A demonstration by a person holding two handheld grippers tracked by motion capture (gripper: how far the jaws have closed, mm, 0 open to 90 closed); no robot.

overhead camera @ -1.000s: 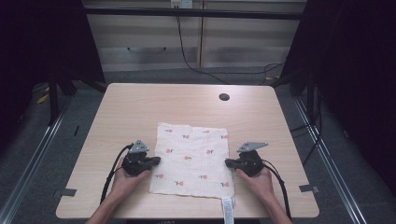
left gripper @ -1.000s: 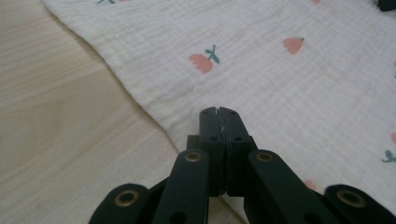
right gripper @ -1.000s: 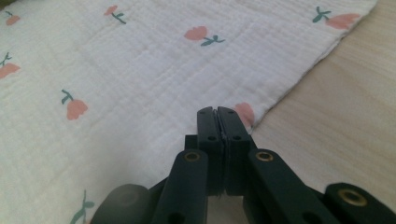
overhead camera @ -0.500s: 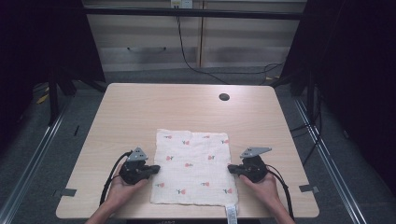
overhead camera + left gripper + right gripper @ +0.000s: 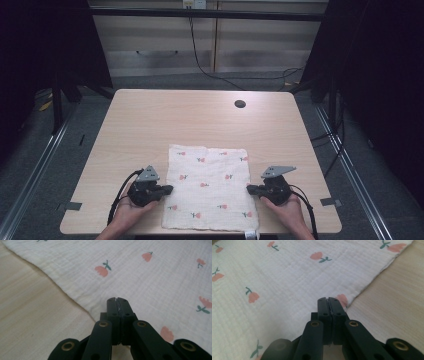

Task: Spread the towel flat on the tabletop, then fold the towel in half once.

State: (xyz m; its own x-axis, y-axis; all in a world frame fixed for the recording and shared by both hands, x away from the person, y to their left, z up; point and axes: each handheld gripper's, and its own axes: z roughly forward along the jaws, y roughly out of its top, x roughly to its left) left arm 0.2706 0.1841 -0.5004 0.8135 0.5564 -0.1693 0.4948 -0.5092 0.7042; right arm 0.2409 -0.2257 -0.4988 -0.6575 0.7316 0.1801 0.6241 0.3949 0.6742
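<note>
A white cloth [image 5: 207,187] printed with small red flowers lies flat on the wooden table [image 5: 150,125], close to the near edge. My left gripper [image 5: 169,189] is at the cloth's left edge and my right gripper [image 5: 249,189] at its right edge, both pointing inward. In the left gripper view the jaws of the left gripper [image 5: 116,300] are pressed together over the hem of the cloth [image 5: 150,280]. In the right gripper view the right gripper [image 5: 328,300] is likewise shut at the border of the cloth [image 5: 287,285]. A thin pale line of fabric shows between each pair of jaws.
A dark round grommet [image 5: 240,104] sits in the table's far right part. A white tag [image 5: 250,234] on the cloth hangs at the table's near edge. Bare wood stretches beyond the cloth. Cabinets and cables stand behind the table.
Both grippers have drawn back toward the near edge of the table, and the cloth has slid with them, staying flat.
</note>
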